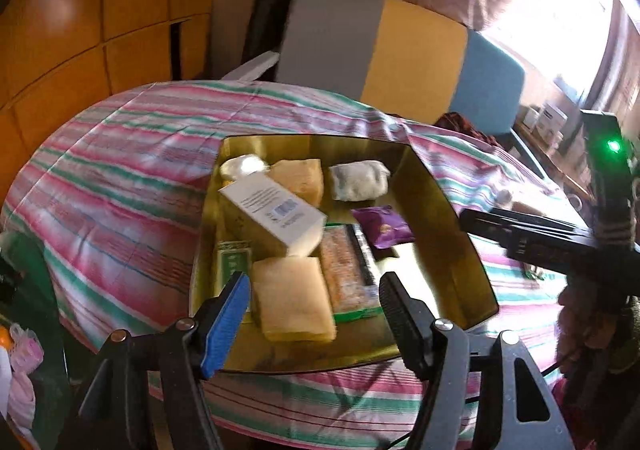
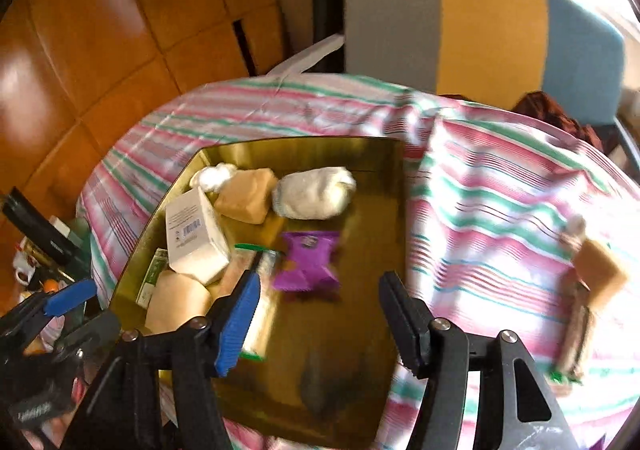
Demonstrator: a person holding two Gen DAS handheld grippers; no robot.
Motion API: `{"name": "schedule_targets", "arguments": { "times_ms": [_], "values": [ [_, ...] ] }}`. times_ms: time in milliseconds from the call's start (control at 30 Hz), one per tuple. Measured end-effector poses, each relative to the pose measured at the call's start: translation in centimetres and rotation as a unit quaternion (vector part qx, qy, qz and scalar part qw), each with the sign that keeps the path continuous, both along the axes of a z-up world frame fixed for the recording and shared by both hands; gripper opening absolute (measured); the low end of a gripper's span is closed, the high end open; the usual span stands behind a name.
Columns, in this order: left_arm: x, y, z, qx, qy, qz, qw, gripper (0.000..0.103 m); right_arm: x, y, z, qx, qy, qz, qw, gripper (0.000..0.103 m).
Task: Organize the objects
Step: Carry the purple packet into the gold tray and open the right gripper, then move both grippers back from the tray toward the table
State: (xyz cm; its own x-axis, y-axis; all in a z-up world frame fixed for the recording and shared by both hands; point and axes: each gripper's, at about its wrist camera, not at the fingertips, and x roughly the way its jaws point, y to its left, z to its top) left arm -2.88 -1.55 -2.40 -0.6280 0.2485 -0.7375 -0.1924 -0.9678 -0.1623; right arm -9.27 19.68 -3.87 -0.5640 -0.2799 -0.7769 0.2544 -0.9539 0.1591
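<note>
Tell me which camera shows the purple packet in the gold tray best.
The right wrist view. The purple packet lies whole and near the middle of the picture, just ahead of the open right gripper, on the gold tray. The left wrist view shows it smaller, off to the right and blurred.

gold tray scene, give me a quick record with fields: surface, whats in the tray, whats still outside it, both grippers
surface: striped cloth
container: gold tray, open top
in tray: white box, purple packet, rolled white sock, tan blocks, green-edged packet
outside tray: tan block and some blurred items on the cloth to the right
left gripper: open, empty, over tray's near edge
right gripper: open, empty, above tray
</note>
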Motion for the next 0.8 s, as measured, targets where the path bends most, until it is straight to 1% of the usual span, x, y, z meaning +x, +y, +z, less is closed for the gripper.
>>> {"name": "schedule_targets", "arguments": {
  "times_ms": [100, 167, 333, 400, 467, 600, 733, 800],
  "values": [
    [0.2, 1.1, 0.3, -0.004, 0.003, -0.016, 0.9999, 0.067, 1.9, 3.5, 0.3, -0.004, 0.005, -0.03, 1.0, 0.064],
    [0.2, 1.8, 0.4, -0.009, 0.004, -0.025, 0.9996, 0.067, 2.8, 5.8, 0.3, 0.002, 0.006, -0.052, 0.999, 0.064],
    [0.3, 3.8, 0.5, -0.025, 0.003, -0.052, 0.9983, 0.067, 5.9, 13.2, 0.7, 0.015, 0.007, -0.126, 0.992, 0.064],
    [0.3, 4.4, 0.6, -0.027, 0.002, -0.06, 0.9979, 0.067, 7.1, 16.7, 1.0, 0.022, 0.009, -0.165, 0.986, 0.064],
    [0.3, 5.3, 0.8, -0.031, 0.005, -0.072, 0.9969, 0.066, 7.9, 19.3, 1.2, 0.027, 0.013, -0.193, 0.981, 0.065],
    [0.4, 7.3, 1.5, -0.039, 0.016, -0.096, 0.9945, 0.065, 9.5, 25.4, 1.2, 0.039, 0.017, -0.265, 0.963, 0.069],
    [0.3, 9.7, 1.9, -0.045, 0.02, -0.118, 0.9918, 0.065, 10.8, 29.5, 0.2, 0.035, 0.016, -0.314, 0.949, 0.069],
    [0.3, 11.0, 1.9, -0.05, 0.018, -0.13, 0.9901, 0.065, 11.7, 31.5, -0.8, 0.016, 0.011, -0.342, 0.94, 0.069]
  ]
}}
